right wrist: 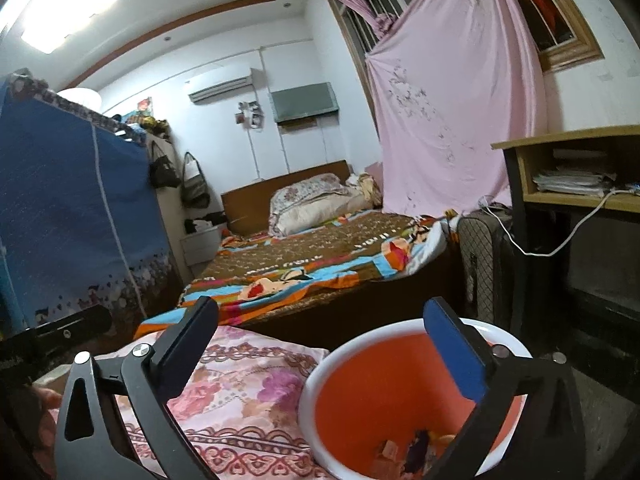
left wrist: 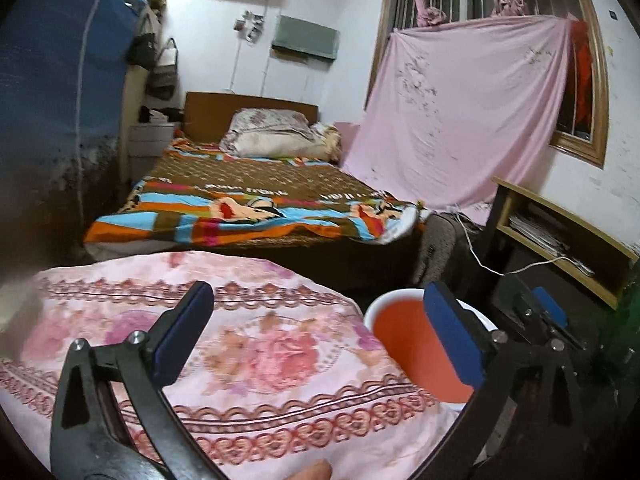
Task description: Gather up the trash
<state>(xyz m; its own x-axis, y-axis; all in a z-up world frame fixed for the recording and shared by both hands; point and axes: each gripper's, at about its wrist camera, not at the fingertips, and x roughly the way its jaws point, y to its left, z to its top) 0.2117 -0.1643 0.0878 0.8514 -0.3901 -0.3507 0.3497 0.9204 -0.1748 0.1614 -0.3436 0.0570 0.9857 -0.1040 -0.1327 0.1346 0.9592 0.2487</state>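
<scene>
Both tongs wide apart, nothing between the pads

Left tongs: over the pink floral quilt, pointing toward the far bed. Right-hand pad overlaps the bin rim in view; can't tell if it touches

Right tongs: left pad over the quilt's edge, right pad in front of the bin's far rim. Second tool's black body sits at the left edge of the right wrist view, a bit of a hand below it

Trash bin: round, white rim, orange inside, standing upright with mouth up, long axis vertical. Sits just right of the quilt, near side of the room, in front of the bed's foot. Scraps of trash lie at the bottom: dark piece plus some pale and yellowish bits, too blurred to name

Rest of scene: bed with brown/striped blanket runs away from camera, pillows at far end. Blue fabric wardrobe on left. Pink sheet draped over the window on right. Wooden shelf unit far right with papers and a white cable hanging off it
</scene>
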